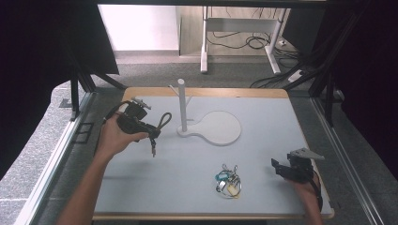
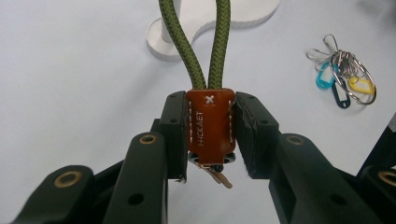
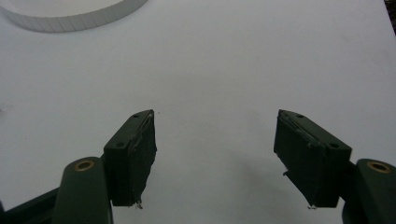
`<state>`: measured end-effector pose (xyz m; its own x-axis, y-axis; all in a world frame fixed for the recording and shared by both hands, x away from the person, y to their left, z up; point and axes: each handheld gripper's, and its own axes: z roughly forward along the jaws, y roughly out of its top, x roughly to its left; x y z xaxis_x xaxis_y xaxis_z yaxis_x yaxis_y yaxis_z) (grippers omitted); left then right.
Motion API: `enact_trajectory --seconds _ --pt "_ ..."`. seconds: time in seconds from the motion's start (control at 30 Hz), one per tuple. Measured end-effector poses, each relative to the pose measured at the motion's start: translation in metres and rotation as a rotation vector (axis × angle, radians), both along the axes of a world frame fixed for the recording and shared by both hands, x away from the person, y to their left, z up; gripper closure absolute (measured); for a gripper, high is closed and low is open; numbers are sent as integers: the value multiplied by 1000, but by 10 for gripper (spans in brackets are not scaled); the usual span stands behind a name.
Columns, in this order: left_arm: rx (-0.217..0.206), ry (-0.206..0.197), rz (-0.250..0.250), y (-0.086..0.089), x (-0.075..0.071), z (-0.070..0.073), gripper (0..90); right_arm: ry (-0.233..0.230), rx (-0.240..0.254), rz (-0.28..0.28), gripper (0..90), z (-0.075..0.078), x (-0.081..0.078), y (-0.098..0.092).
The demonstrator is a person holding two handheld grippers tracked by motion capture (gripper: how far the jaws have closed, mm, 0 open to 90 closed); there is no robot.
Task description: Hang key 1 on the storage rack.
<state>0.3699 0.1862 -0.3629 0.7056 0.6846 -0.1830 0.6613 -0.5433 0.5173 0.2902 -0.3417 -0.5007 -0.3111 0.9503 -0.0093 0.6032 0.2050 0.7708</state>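
Observation:
My left gripper (image 2: 210,98) is shut on the brown leather tag (image 2: 211,126) of a lanyard. Its green cord loop (image 2: 205,42) stretches away from the jaws toward the white stand (image 2: 161,39). In the high view, a hand holds this gripper (image 1: 154,131) off the table at the left. The cord loop (image 1: 165,118) points at the stand's post (image 1: 181,105), and a metal clip (image 1: 153,150) dangles below. At the near right, my right gripper (image 1: 281,160) rests low. Its jaws (image 3: 215,116) are wide open over bare table, nothing between them.
The stand has a tall post with side pegs on a round flat base (image 1: 220,127) in the table's middle. A bunch of key rings with coloured tags (image 1: 228,180) (image 2: 345,72) lies near the front centre. The table's wooden front edge (image 1: 211,216) runs close behind both hands.

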Motion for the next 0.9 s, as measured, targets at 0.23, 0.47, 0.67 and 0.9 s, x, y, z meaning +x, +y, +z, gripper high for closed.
enact_trajectory --seconds 0.23,0.47,0.67,0.9 --pt "8 -19 8 0 5 9 663 6 -1 -2 299 -1 0 0" --pt "-4 -27 15 3 11 18 663 5 -6 0 299 -1 1 1" --pt "-8 -36 22 3 21 25 663 10 -6 -5 299 -2 1 1" --pt "-12 -35 33 4 30 30 663 7 -7 -7 299 -2 1 -1"
